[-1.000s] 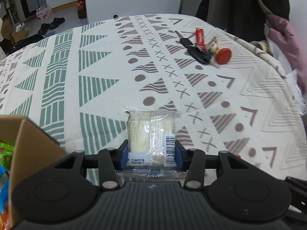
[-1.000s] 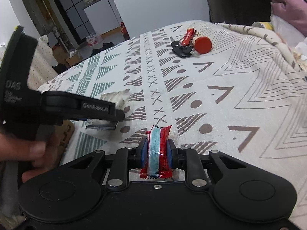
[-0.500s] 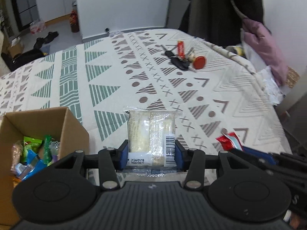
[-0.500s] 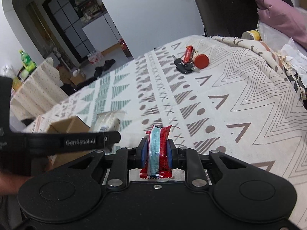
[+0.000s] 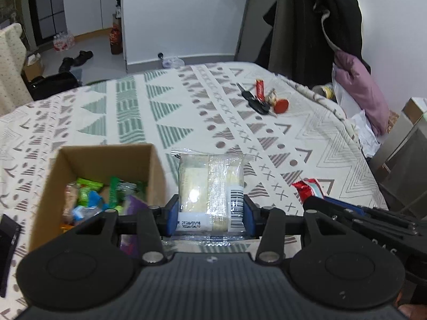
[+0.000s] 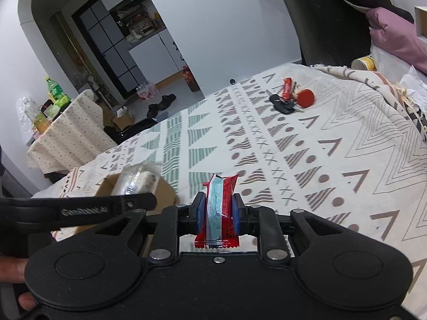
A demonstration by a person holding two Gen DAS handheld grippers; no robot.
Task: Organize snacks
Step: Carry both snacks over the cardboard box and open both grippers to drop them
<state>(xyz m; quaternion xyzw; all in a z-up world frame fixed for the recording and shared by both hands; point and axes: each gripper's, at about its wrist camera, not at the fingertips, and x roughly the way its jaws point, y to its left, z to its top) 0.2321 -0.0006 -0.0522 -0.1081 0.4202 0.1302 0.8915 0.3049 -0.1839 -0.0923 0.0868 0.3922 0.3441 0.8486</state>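
The clear-wrapped pastry [image 5: 210, 186], light, soft and crushable, sits clamped at its lower end in the left claw [image 5: 210, 213], beside the cardboard box [image 5: 106, 157] on the counter [image 5: 165, 112]; its label reads 2026/01/16. The right claw [image 6: 216, 212] pinches a slippery red snack bar [image 6: 217, 210] mid-wrapper.

1. A white wall [image 5: 186, 13] is being seen at twelve o'clock.
2. Grey floor [image 5: 88, 45] is being occupied by black shoes [image 5: 76, 58] at ten o'clock.
3. Dark coats [image 5: 320, 26] are being hung at two o'clock.
4. A dotted-cloth side table [image 6: 66, 138] is being shown at nine o'clock.
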